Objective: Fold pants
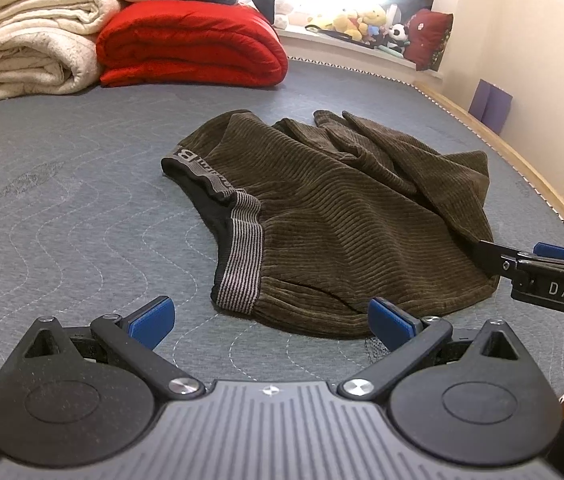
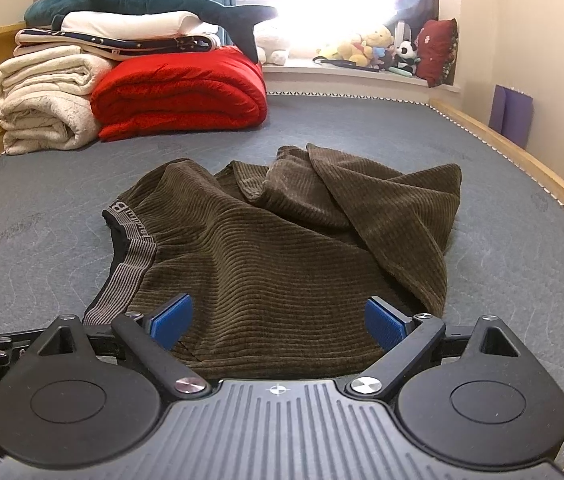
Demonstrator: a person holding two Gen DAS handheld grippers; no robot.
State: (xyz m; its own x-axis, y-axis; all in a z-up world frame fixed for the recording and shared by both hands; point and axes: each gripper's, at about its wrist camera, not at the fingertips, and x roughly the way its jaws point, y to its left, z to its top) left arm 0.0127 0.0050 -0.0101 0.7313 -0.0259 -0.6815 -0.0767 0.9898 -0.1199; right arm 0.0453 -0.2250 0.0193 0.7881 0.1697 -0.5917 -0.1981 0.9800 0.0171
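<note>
The brown corduroy pants (image 2: 282,248) lie bunched mid-mattress (image 1: 62,208), waistband left. Your left gripper (image 1: 272,320) and right gripper (image 2: 278,324) both hang spread apart, holding nothing. Take the 2 near-edge corners and spread the legs flat first.

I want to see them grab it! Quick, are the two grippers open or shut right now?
Left gripper: open, holding nothing, just short of the pants.
Right gripper: open, holding nothing, over the pants' near edge.
</note>
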